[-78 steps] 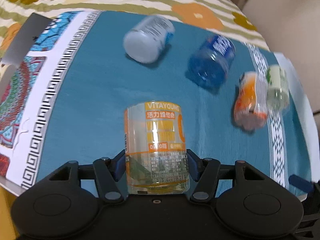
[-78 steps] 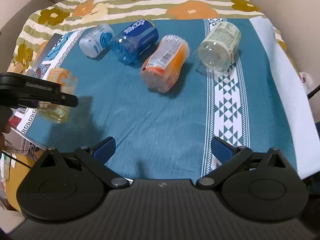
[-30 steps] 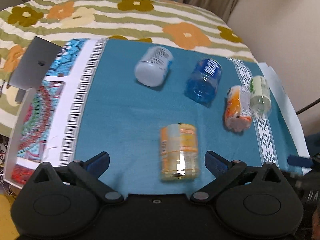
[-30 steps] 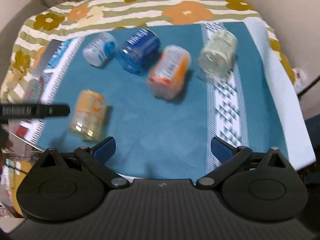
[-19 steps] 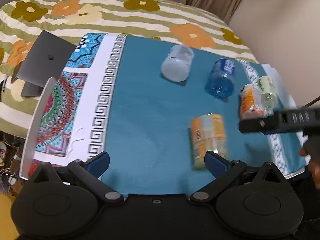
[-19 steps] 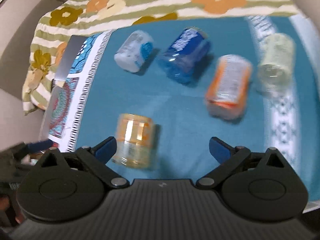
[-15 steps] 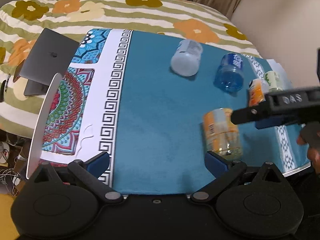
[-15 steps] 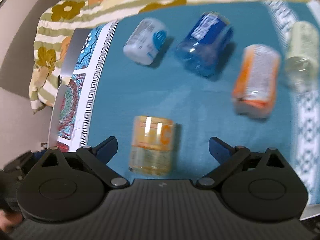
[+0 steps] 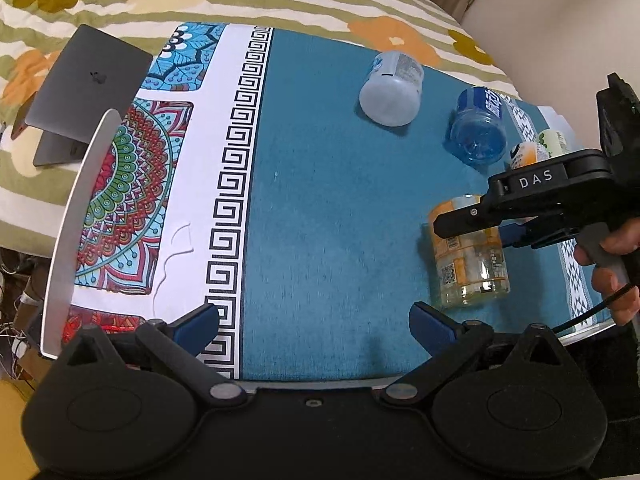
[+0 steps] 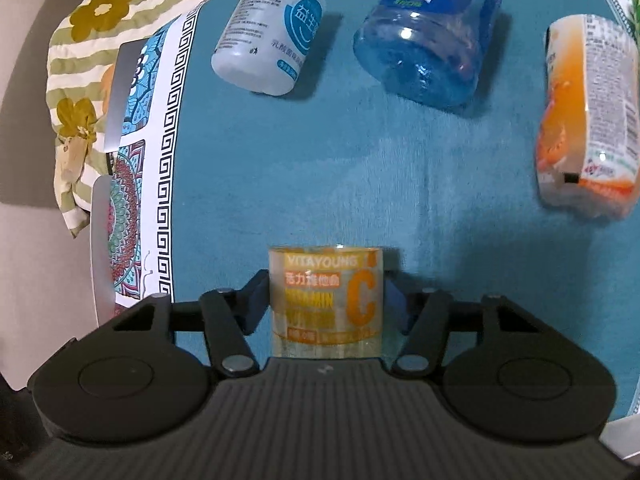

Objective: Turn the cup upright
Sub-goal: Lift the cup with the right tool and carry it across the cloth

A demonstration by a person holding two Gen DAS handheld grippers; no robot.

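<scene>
Right gripper (image 10: 326,304) closed on yellow-labelled cup (image 10: 326,300), near front edge of bench (image 9: 320,200). Left gripper (image 9: 314,320) fingers spread, holding nothing.

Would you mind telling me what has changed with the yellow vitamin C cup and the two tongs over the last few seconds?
The left tongs let go of the yellow cup, opened and drew away to the left. The right tongs moved in and closed on it. The white, blue and orange cups stayed lying on the teal cloth.

Bare teal cloth (image 9: 332,208) left of the cup (image 9: 468,256); bottles (image 10: 432,36) crowd beyond.
</scene>
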